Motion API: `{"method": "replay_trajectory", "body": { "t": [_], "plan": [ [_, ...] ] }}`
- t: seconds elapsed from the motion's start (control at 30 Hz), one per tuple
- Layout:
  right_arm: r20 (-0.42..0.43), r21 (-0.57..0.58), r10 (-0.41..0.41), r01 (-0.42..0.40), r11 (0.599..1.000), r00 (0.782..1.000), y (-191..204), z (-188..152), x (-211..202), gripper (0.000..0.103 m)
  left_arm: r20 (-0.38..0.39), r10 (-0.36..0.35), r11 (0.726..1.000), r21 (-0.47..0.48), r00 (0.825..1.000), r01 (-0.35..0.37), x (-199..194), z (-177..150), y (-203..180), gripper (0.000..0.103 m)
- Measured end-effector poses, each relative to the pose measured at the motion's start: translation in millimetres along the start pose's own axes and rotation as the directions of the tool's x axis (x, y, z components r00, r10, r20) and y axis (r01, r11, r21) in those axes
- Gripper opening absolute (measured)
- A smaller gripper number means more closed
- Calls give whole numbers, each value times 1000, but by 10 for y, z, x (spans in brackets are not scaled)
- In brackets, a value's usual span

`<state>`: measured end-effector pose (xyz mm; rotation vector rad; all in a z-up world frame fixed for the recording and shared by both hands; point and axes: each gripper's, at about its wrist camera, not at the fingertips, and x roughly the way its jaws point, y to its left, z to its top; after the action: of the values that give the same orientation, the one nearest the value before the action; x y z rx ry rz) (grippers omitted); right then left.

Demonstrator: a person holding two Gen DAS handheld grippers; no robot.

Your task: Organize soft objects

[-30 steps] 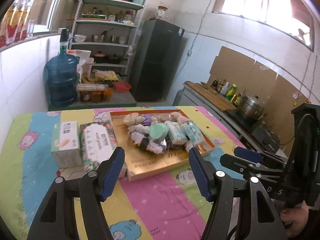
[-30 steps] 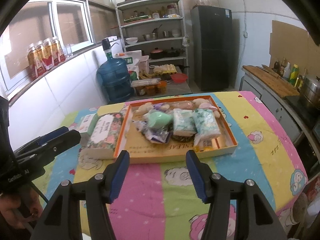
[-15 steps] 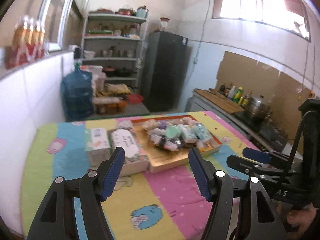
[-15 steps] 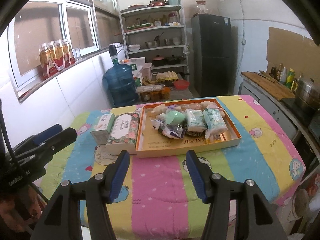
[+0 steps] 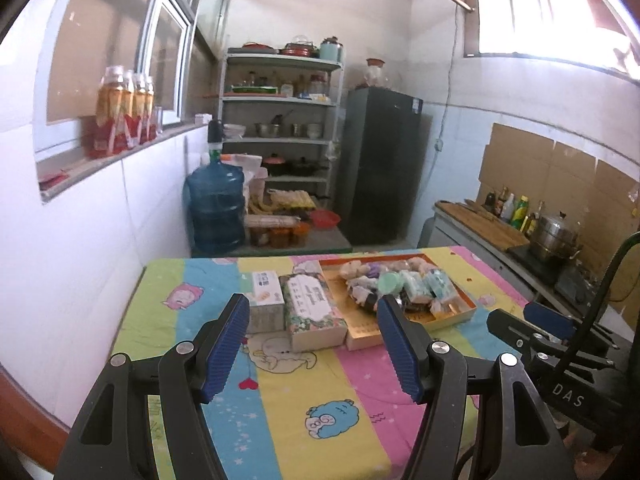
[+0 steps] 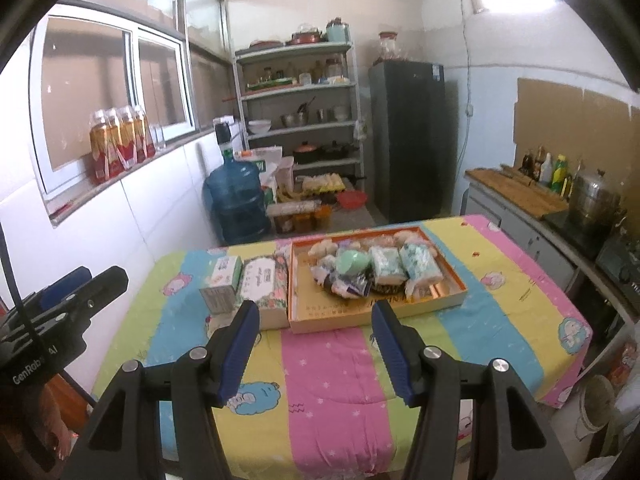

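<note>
An orange shallow tray point(image 6: 440, 301) point(image 5: 368, 336) sits on the striped cartoon tablecloth. A pile of soft things fills it: tissue packs point(image 6: 418, 261) point(image 5: 438, 285), a mint-green sponge point(image 6: 352, 261) point(image 5: 390, 281) and small plush toys point(image 6: 324, 248). A floral tissue box point(image 6: 266, 286) point(image 5: 310, 306) and a smaller white tissue box point(image 6: 222, 280) point(image 5: 264, 300) lie left of the tray. My left gripper point(image 5: 312, 350) and right gripper point(image 6: 314, 350) are both open and empty, held back over the table's near edge, well short of the tray.
A blue water jug point(image 6: 238, 200) and a metal shelf rack point(image 6: 302, 120) stand behind the table. A dark fridge point(image 6: 412, 136) is at the back. A counter with bottles and a steel pot point(image 6: 594, 200) runs along the right. The table's near edge is below the grippers.
Both grippers have pulled back and up from the table; the tray and boxes look smaller and farther. Both stay open. Nothing on the table has moved.
</note>
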<state>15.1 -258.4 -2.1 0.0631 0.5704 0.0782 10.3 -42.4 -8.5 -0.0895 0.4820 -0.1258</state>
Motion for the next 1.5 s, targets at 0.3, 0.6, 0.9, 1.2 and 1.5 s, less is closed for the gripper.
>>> {"method": "replay_trajectory", "body": {
  "t": [0.3, 0.6, 0.9, 1.2, 1.5],
  "plan": [
    [31, -26, -20, 21, 999, 999, 127, 22, -291, 58, 9, 42, 999, -9, 999, -42, -200, 63, -11, 68],
    [36, -22, -32, 32, 999, 999, 90, 16, -375, 58, 15, 48, 999, -12, 999, -47, -283, 55, -45, 68],
    [36, -26, -21, 22, 999, 999, 116, 16, -389, 58, 11, 61, 998, -14, 998, -61, -311, 60, -43, 68],
    [36, -24, -21, 22, 999, 999, 118, 20, -386, 58, 7, 64, 998, -13, 998, -64, -304, 59, -13, 68],
    [35, -22, -23, 23, 999, 999, 131, 16, -382, 58, 5, 63, 998, -12, 998, -63, -307, 61, -12, 68]
  ]
}}
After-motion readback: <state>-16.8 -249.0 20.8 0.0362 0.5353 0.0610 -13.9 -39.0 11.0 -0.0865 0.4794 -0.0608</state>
